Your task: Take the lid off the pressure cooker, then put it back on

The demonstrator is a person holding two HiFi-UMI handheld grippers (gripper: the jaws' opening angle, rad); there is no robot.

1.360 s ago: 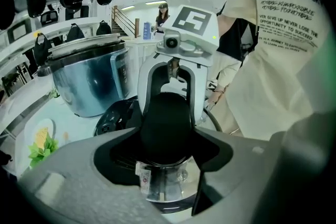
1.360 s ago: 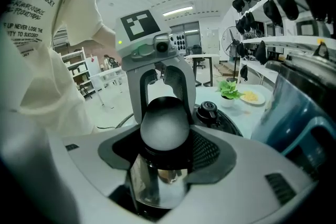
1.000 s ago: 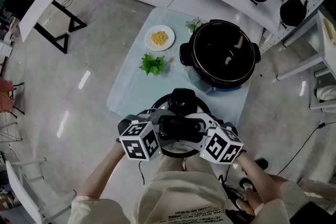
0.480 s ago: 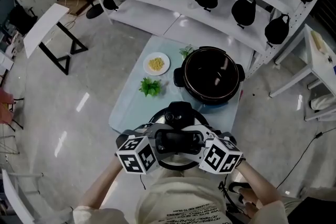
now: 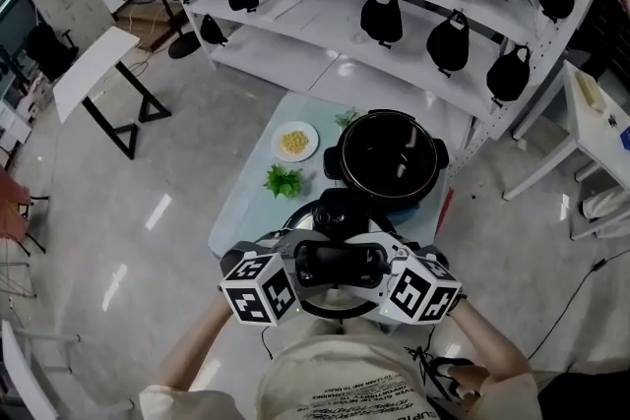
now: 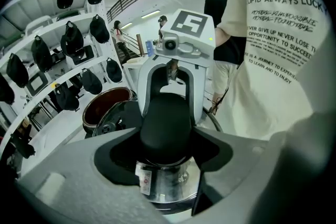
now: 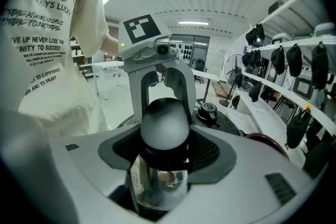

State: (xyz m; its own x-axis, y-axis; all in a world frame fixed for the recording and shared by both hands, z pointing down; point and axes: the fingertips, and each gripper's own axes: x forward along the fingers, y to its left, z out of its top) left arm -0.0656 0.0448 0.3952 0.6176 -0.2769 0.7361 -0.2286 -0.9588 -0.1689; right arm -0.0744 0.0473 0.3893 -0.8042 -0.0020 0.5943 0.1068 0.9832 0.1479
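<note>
My left gripper (image 6: 165,139) had its jaws closed on one end of the black handle (image 6: 164,126) of the lid (image 5: 341,214), and my right gripper (image 7: 165,136) was clamped the same way on the other end. In the head view they sat at nine and three o'clock of the lid, which I held in the air close to my chest, clear of the pot. The open pot (image 5: 386,116) stood on the table (image 5: 246,211) at about twelve o'clock from the lid, with greens (image 5: 284,181) and a plate (image 5: 295,141) of yellow food at about eleven. The worry was the grip: the handle ends were rounded and smooth, so if one hand rose faster or rolled against the other, I judged the lid could twist in the jaws, slip out and fall on the table edge. Going back to the pot, I judged that a tilted lid might catch on the rim instead of seating, or shove the pot toward the far edge. Swinging too far toward eleven o'clock could have clipped the greens or the plate.
</note>
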